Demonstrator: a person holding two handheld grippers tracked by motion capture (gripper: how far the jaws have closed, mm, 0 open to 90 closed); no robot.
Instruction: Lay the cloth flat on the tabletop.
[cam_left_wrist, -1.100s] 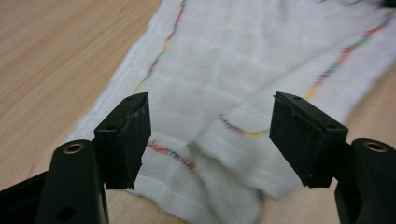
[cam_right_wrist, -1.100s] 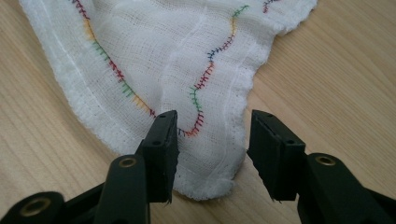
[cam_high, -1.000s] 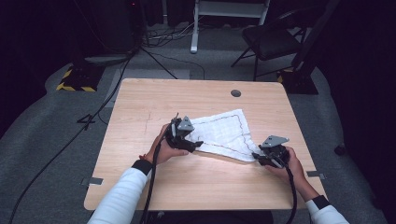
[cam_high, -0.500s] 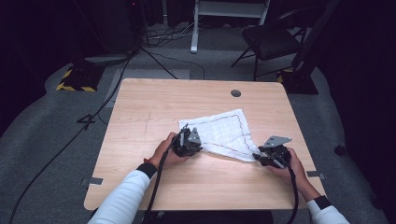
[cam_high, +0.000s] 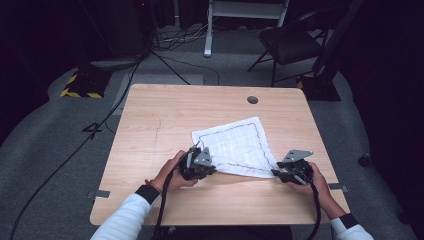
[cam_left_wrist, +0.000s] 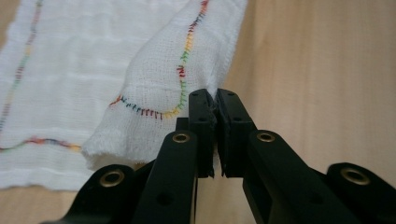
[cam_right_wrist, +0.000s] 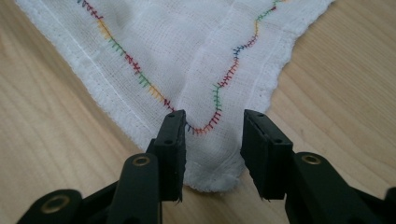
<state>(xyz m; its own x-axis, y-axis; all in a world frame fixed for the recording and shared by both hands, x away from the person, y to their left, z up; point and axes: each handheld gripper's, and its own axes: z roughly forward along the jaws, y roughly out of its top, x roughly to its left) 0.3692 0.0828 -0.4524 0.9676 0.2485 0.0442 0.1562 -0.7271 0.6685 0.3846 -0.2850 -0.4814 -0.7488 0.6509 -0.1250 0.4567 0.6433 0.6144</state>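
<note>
White cloth corners between both grippers' jaws, bare table beyond.

table lit evenly | surroundings dark | soft shadows | near jaws slightly blurred

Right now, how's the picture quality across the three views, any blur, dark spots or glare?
High view: the table is evenly lit, the room behind falls into near black, slightly soft. Left gripper view: the cloth weave is sharp near the jaws, the near gripper body soft. Right gripper view: the cloth's stitching is crisp, no glare on the wood.
</note>
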